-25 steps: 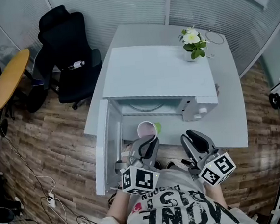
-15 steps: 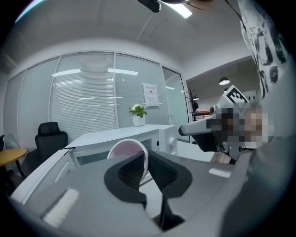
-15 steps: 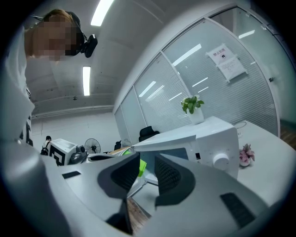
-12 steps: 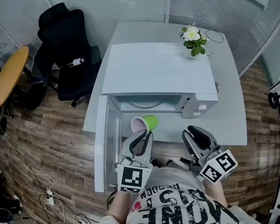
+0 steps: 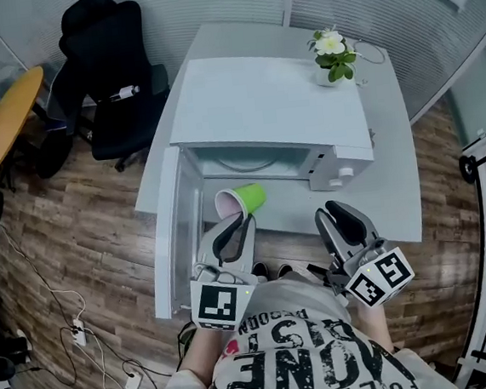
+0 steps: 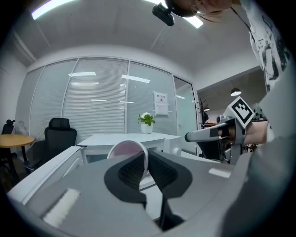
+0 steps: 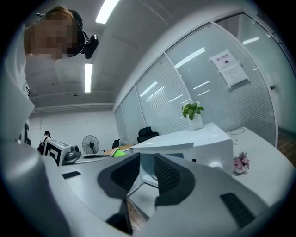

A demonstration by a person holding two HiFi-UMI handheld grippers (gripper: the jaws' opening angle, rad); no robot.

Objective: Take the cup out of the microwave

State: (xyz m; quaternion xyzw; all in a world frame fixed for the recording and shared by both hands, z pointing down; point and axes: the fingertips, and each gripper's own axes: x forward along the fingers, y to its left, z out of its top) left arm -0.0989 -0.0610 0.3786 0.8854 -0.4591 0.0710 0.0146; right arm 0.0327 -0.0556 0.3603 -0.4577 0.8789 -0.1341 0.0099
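Note:
The green cup point(image 5: 242, 200) with a pale pink inside hangs tipped on its side in front of the open white microwave point(image 5: 269, 110). Its mouth faces left. My left gripper point(image 5: 234, 224) is shut on its rim. In the left gripper view the pads pinch the rim of the cup point(image 6: 126, 149), whose round mouth faces the camera, at my left gripper point(image 6: 147, 159). My right gripper point(image 5: 335, 215) stands open and empty to the right, level with the left one. The right gripper view shows the right gripper point(image 7: 147, 169) with its jaws apart and the microwave point(image 7: 194, 141) beyond.
The microwave door point(image 5: 165, 231) swings out to the left, beside my left gripper. A potted plant point(image 5: 332, 52) stands on the white table point(image 5: 397, 192) behind the microwave. A black office chair point(image 5: 102, 66) and a round wooden table point(image 5: 9, 118) stand to the left on the wood floor.
My left gripper has risen a little and rolled, so the cup went from mouth-up to lying on its side. The right gripper has stayed where it was.

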